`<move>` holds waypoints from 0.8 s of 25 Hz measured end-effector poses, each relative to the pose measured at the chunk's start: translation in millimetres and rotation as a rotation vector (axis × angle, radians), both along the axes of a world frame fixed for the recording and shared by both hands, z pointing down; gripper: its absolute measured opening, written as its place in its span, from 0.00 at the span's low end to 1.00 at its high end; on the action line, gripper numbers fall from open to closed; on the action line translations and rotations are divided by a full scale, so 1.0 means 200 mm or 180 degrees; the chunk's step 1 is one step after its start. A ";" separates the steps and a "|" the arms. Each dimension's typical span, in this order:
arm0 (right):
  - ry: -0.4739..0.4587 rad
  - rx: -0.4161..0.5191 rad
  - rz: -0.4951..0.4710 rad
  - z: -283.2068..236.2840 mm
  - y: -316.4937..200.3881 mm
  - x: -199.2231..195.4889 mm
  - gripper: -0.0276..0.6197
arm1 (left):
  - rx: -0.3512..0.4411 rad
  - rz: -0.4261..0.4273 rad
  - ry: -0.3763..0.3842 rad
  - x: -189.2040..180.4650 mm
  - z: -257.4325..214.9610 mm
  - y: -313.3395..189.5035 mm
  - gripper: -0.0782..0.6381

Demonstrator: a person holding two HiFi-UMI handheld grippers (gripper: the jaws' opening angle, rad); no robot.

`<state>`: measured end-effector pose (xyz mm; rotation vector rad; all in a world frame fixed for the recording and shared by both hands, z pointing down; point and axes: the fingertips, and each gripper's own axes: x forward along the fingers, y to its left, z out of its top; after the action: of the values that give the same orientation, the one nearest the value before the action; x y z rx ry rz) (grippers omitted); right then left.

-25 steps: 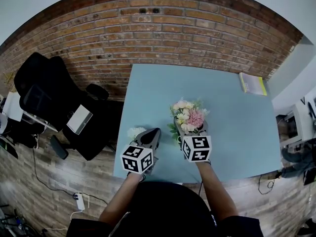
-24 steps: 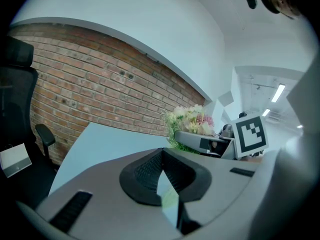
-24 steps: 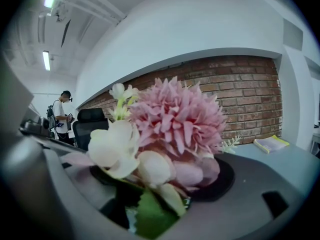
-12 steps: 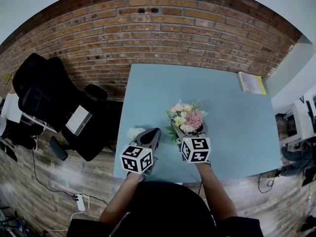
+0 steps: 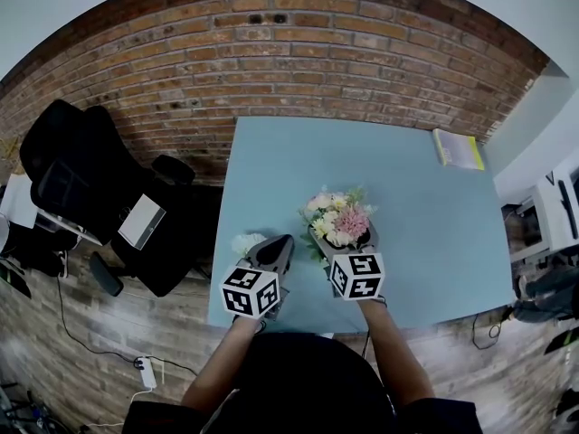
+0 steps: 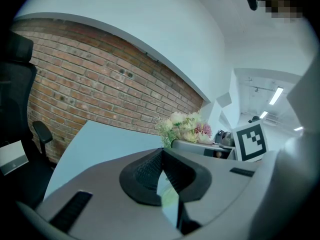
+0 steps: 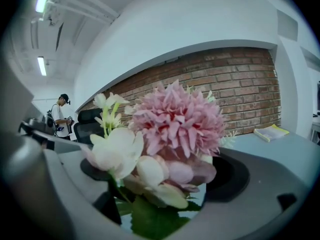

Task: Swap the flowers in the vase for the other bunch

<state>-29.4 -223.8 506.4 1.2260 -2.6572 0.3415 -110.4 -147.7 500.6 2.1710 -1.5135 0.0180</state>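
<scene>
**Release of the mixed bunch.** Your right gripper [image 5: 344, 233] has just been opening its jaws. They now stand wide on either side of the pink and cream bunch [image 5: 336, 215], whose blooms fill the gap, apparently so that it can stand unaided near the front of the blue table [image 5: 407, 170]. No vase can be made out beneath it. Your left gripper [image 5: 279, 244] is closed tight with nothing seen ahead of it. It is parked just beside the white bunch [image 5: 246, 241] at the table's left edge, probably to keep clear.

left claw [image 5: 280, 241], right claw [image 5: 344, 234]: grey, black pads [image 6: 149, 170] | cubes [image 5: 251, 292]: black-white markers | top [image 5: 308, 380]: black
</scene>
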 end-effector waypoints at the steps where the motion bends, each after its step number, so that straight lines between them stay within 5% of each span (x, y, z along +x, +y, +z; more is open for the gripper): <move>1: 0.0005 0.0001 0.0011 0.00 0.00 0.00 0.80 | -0.0003 0.0003 0.0002 0.00 0.00 0.00 0.12; 20: -0.0104 -0.0186 0.0292 -0.01 0.10 0.07 0.81 | -0.0020 0.0172 0.0091 -0.04 0.01 0.11 0.12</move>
<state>-14.6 -203.2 505.0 1.3380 -2.6037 0.4541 -117.5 -125.1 502.5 2.1972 -1.4369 0.0097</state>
